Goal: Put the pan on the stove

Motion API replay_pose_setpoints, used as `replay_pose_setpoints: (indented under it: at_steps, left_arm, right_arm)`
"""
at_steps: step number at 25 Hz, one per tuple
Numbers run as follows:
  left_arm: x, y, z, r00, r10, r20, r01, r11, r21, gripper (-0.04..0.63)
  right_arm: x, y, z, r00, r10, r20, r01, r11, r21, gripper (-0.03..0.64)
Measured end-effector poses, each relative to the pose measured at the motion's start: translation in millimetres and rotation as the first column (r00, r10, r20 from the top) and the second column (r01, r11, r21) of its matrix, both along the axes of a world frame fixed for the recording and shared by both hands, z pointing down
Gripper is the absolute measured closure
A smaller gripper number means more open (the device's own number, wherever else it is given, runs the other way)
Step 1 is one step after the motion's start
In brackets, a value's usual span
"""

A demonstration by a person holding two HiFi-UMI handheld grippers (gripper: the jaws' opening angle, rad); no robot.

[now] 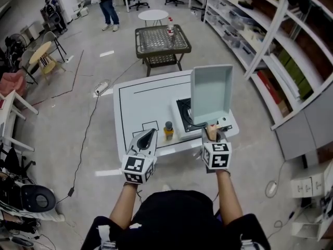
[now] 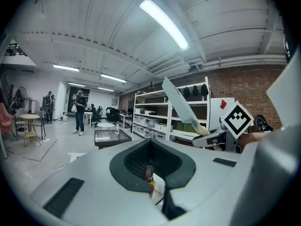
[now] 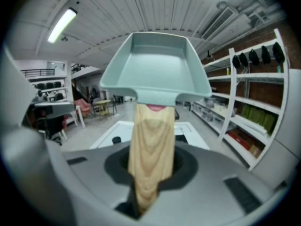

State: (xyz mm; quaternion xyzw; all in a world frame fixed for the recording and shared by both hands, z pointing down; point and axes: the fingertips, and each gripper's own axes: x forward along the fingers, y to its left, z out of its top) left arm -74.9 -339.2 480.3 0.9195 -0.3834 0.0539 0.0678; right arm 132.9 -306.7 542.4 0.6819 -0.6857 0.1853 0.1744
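- At the right end of the white worktop [image 1: 136, 100] sits the stove [image 1: 183, 113], with its dark plate partly hidden.
- Just above the stove, the square pale-green pan [image 1: 210, 92] hangs tipped up on end, touching nothing.
- The right tool [image 1: 212, 135] is clenched on the pan's wooden handle [image 3: 150, 140]. The left tool [image 1: 147, 138] is closed and empty.
- A small bottle [image 1: 168, 130] stands just beside the stove.
- The pan looks stiff and nose-heavy, and the smooth handle may twist in the grip. Holding it near the pan body seems safest.
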Motion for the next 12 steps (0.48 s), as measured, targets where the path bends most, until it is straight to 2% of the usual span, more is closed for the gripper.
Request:
replay_pose_setpoints:
  at_steps: [8, 12]
  left_arm:
    - [20.5, -8.9, 8.1, 1.000, -0.027, 0.011, 0.028, 1.000, -0.015, 0.571]
    - [34.5, -13.7, 7.2, 0.998, -0.054, 0.009, 0.054, 0.998, -0.022, 0.571]
  right_arm:
    - [25.0, -16.5, 25.5, 1.000, -0.009, -0.005, 0.008, 0.995, -0.103, 0.543]
    - [40.1, -28.0, 47.0, 1.000, -0.020, -0.007, 0.019, 0.982, -0.186, 0.543]
